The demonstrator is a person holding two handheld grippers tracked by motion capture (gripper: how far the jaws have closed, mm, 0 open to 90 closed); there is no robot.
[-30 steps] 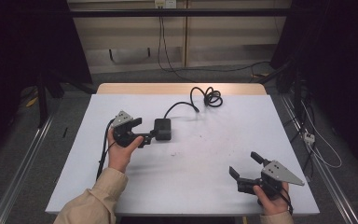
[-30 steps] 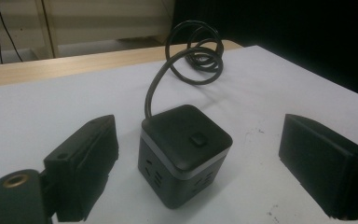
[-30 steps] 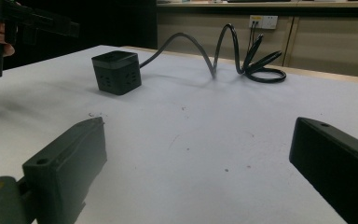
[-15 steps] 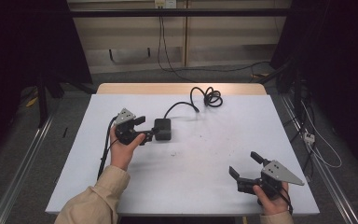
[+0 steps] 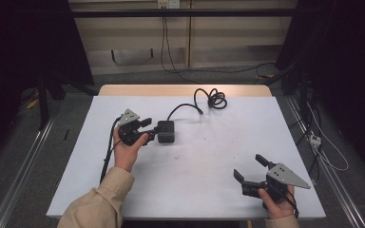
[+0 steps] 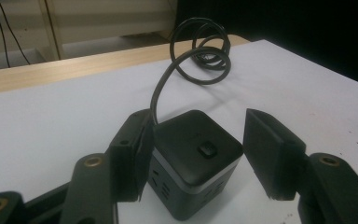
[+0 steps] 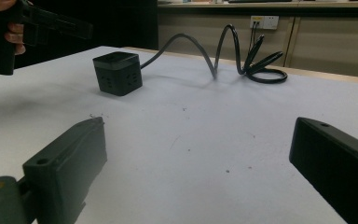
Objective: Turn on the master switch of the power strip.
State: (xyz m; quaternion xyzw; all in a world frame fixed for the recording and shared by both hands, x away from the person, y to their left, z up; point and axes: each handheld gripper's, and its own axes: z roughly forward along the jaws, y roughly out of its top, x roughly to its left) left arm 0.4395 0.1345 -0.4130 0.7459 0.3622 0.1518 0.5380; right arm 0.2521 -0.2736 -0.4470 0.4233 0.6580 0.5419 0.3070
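A black cube-shaped power socket (image 5: 165, 132) sits on the white table (image 5: 209, 190), left of the middle, and its black cable (image 5: 211, 99) runs to a coil at the far edge. My left gripper (image 5: 150, 131) reaches it from the left, with the cube (image 6: 196, 158) between its jaws. These jaws have just been closing: one pad (image 6: 133, 154) lies against the cube's side, while the other pad (image 6: 268, 149) stands off with a gap. My right gripper (image 5: 248, 166) rests near the front right, open and with nothing in it (image 7: 199, 126). It faces the cube (image 7: 117, 72).
The coiled cable (image 7: 256, 56) lies near the table's wooden far edge (image 5: 185, 90). A wall with sockets and hanging wires stands behind. Metal rails run along the floor on both sides of the table.
The left gripper's jaws have drawn closer together around the cube. Neither hand has shifted, and the cube and the cable lie as before.
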